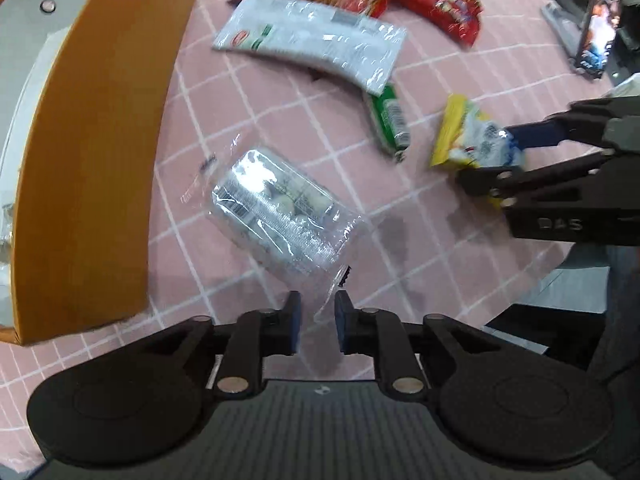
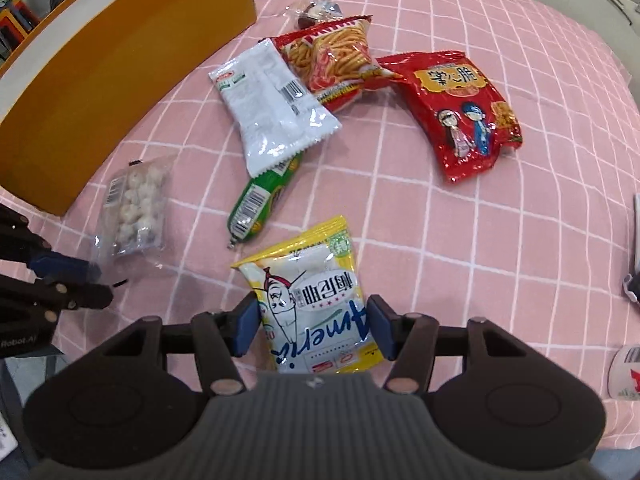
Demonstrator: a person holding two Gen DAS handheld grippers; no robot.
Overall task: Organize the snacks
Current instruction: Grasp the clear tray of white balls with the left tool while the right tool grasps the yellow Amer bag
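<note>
My left tool (image 1: 318,326) pinches the clear packet (image 1: 276,216) by its near seal; its long axis runs away ahead. My right tool (image 2: 312,330) clamps the yellow packet (image 2: 312,300); the orange box (image 1: 88,168) lies left of both.

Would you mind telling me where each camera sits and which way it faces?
Left wrist: on the left gripper, looking down at the clear bag whose edge lies between its jaws; the right gripper shows.
Right wrist: on the right gripper, facing down; its jaws close on the yellow bag; the left gripper shows.
Shared: both bags, orange box, pink cloth.
</note>
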